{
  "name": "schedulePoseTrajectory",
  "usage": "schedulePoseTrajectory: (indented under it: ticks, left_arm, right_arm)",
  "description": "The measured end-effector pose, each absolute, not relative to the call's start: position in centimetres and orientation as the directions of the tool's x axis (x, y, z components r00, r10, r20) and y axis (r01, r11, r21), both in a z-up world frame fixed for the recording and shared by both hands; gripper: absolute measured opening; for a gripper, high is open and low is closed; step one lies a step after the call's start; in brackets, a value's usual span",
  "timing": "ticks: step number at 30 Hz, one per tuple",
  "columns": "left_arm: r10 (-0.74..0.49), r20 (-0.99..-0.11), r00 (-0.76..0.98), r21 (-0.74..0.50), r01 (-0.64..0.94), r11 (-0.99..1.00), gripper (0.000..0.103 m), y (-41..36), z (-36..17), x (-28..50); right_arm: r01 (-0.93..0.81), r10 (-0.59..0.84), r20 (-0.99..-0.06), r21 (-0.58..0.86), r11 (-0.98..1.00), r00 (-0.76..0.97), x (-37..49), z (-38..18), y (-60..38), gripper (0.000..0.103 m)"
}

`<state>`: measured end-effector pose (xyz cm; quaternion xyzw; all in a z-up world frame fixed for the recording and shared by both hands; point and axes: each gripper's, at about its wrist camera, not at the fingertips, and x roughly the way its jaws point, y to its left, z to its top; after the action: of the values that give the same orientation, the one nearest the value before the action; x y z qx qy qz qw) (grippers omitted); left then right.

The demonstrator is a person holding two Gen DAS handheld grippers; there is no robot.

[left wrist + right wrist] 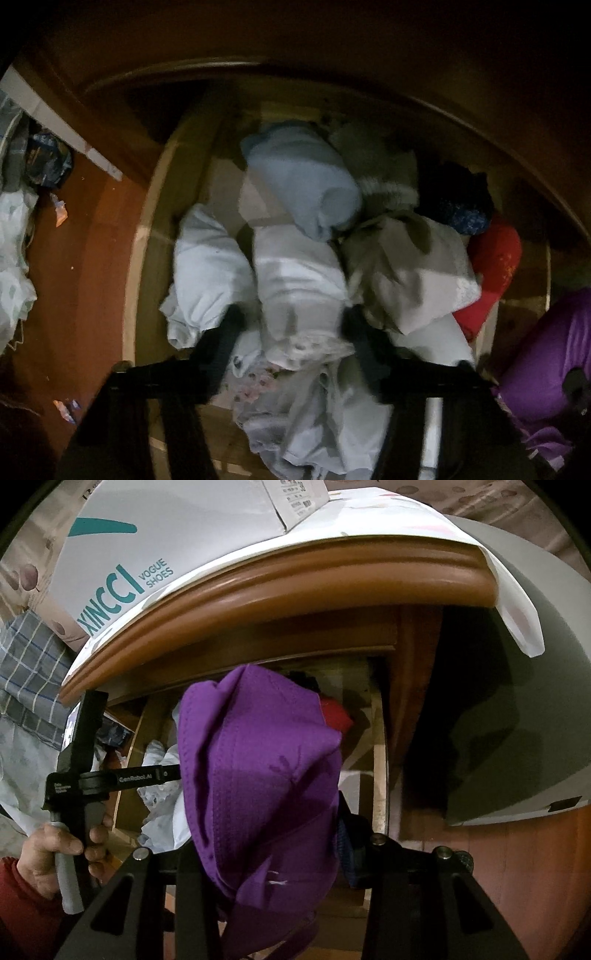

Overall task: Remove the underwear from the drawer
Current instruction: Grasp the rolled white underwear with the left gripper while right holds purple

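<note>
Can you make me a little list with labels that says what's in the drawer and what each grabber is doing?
Drawer: open wooden drawer, full of rolled and crumpled clothes
On top: pale blue rolled cloth, white rolled garment, red cloth at one side
Left gripper: pointing down into the drawer, fingers either side of the white rolled garment
Right gripper: holding purple fabric underwear up in front of the drawer
Above: white shoe box on the cabinet top
</note>
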<state>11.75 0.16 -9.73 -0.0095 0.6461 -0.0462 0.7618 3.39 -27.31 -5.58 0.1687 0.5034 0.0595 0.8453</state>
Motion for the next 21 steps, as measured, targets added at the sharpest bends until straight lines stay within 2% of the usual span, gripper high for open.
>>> schedulePoseTrajectory:
  ticks: [2, 5, 17, 21]
  left_arm:
    - [-0.092, -0.982, 0.166, -0.084, 0.056, 0.995, 0.024, -0.4, -9.1, 11.4]
    - [-0.107, -0.981, 0.162, -0.099, 0.056, 0.994, 0.017, -0.5, -8.4, 11.0]
    - [-0.176, -0.965, 0.195, -0.158, 0.104, 0.982, 0.015, 2.0, -2.5, 7.0]
    - [-0.158, -0.977, 0.14, -0.141, 0.126, 0.982, 0.015, 2.3, -3.4, 6.2]
  right_arm:
    - [0.069, 0.273, -0.829, 0.348, 0.935, 0.489, 3.4, -5.6, -27.4, 0.041]
    - [0.065, 0.275, -0.825, 0.35, 0.934, 0.493, 3.4, -5.5, -27.5, 0.041]
    - [0.058, 0.28, -0.82, 0.354, 0.933, 0.499, 3.0, -5.3, -27.5, 0.041]
    - [0.062, 0.278, -0.825, 0.352, 0.934, 0.493, 3.1, -5.1, -27.3, 0.041]
